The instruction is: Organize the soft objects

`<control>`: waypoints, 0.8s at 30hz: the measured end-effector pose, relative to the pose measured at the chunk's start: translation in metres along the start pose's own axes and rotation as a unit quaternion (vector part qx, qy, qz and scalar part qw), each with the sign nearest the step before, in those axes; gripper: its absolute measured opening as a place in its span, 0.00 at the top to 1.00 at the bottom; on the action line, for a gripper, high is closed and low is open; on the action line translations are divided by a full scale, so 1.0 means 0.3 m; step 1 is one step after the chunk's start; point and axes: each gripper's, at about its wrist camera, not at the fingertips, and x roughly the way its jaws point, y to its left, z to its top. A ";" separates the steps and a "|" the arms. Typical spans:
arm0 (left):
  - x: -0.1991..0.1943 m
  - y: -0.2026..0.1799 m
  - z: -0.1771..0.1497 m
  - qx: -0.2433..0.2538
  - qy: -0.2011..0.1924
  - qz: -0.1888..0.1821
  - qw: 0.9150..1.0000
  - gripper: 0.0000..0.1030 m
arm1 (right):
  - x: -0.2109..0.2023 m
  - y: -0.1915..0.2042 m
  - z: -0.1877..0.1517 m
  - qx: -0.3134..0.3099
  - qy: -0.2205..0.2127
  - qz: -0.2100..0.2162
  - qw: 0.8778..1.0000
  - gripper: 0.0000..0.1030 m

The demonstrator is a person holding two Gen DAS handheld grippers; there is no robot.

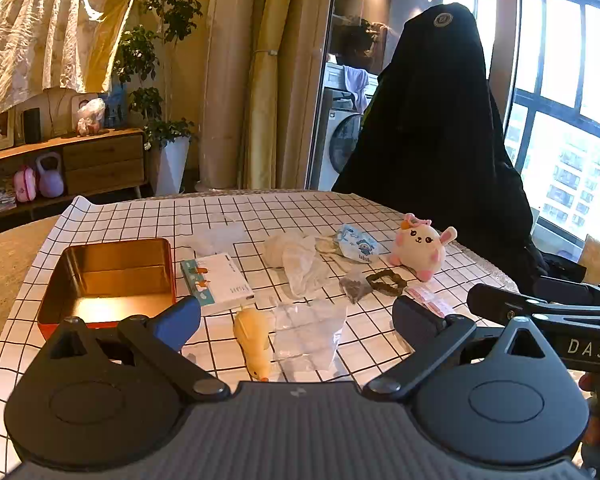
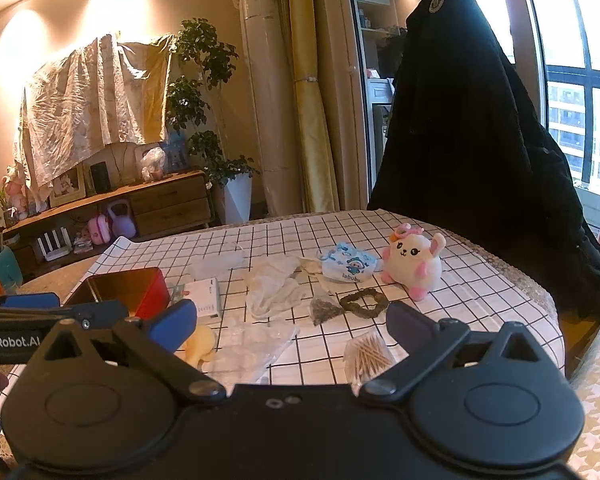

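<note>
A white and pink plush bunny sits at the far right of the checked tablecloth. A blue printed face mask lies to its left. A white crumpled cloth lies mid-table. A yellow soft duck lies near the front. An open red and gold tin stands at the left. My left gripper is open and empty above the duck. My right gripper is open and empty.
A white box lies beside the tin. Clear plastic bags, a dark sachet, a dark ring-shaped thing and a packet of toothpicks lie near the front. A chair draped in black stands behind the table.
</note>
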 end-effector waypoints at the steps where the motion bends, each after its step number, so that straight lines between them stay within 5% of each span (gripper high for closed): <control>1: -0.002 0.001 0.000 0.000 0.000 0.000 1.000 0.00 | 0.000 0.001 0.000 -0.001 0.000 0.000 1.000 0.02; 24: -0.009 -0.003 0.002 0.003 0.001 0.000 1.000 0.00 | -0.012 0.009 -0.001 -0.005 0.003 0.006 1.000 0.03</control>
